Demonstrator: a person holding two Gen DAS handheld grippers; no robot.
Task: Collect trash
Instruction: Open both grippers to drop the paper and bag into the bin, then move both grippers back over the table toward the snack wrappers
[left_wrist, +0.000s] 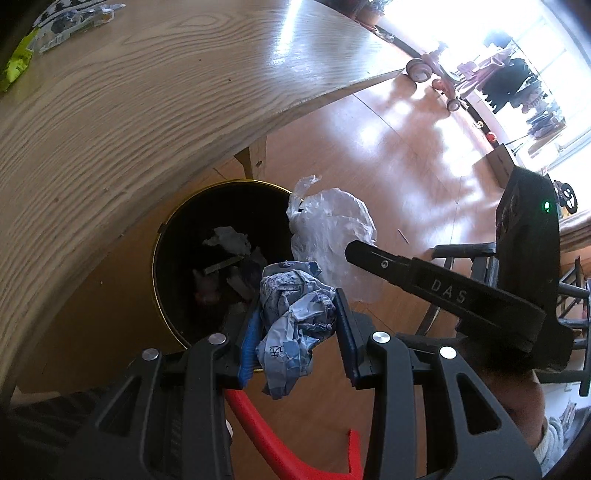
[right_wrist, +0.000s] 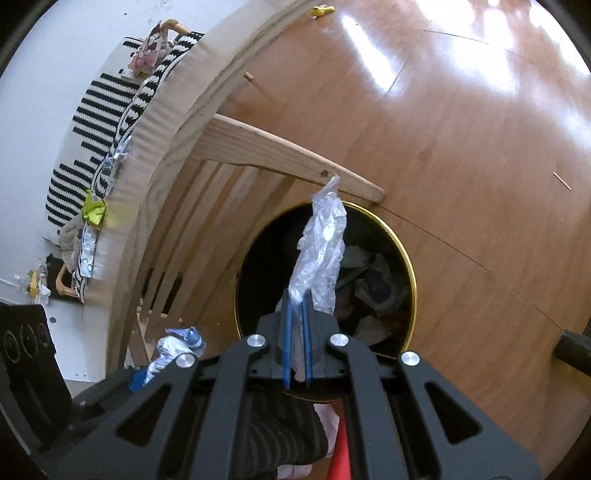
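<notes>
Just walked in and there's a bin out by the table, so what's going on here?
A person is clearing trash with handheld tongs in each hand. The left tongs hold a crumpled blue-and-white paper wrapper at the near rim of the black, gold-rimmed bin. The right tongs are shut on a crinkled clear plastic bag over the bin's opening. The bin already holds crumpled scraps. More wrappers remain on the wooden table.

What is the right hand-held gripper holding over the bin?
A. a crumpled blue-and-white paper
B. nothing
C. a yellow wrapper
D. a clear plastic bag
D: the right hand-held gripper is shut on a clear plastic bag above the black bin.
</notes>
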